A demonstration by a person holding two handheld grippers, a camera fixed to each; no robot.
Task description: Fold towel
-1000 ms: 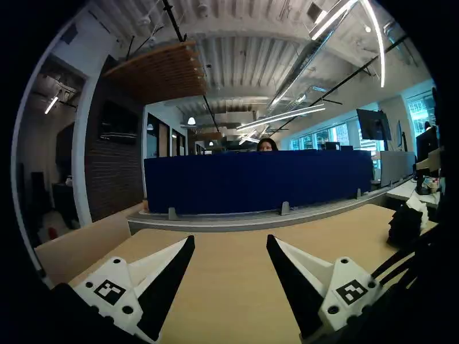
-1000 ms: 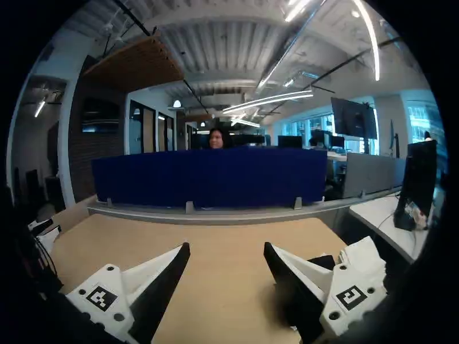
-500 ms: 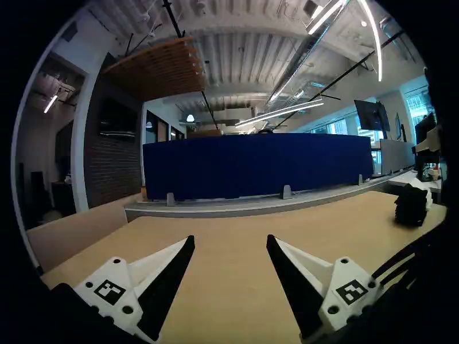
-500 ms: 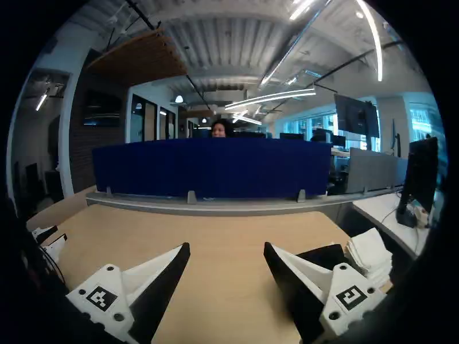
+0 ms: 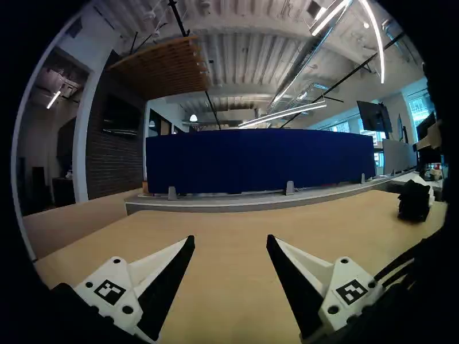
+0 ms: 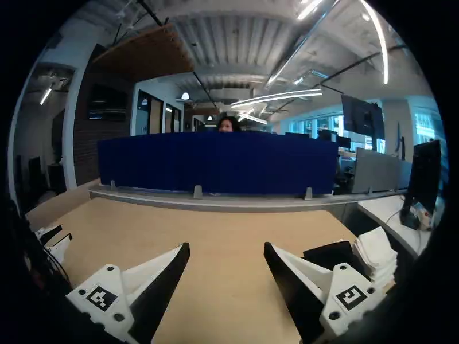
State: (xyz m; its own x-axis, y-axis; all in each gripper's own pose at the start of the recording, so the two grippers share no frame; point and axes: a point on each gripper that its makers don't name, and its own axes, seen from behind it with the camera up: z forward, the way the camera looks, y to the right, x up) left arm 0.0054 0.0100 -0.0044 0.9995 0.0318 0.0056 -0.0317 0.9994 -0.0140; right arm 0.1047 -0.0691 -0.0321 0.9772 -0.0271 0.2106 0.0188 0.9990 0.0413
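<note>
- Left gripper (image 5: 229, 238): jaws spread wide, holding nothing, low over the bare table (image 5: 229, 292).
- Right gripper (image 6: 226, 245): jaws just as wide, also empty, above the same table.
- Black towel (image 6: 334, 255) lies flat at the table's right edge, just past the right gripper's right finger. I cannot tell whether they touch.
- White towels (image 6: 376, 255), a folded stack, sit just beside the black towel, on its right.
- In the left gripper view a dark pile (image 5: 414, 202) sits at the table's far right, well apart from the fingers.
- Divider (image 6: 218, 163), blue, stands along the far edge; a head (image 6: 228, 123) shows above it.
- Monitor (image 6: 423, 175) stands on the desk to the right.
</note>
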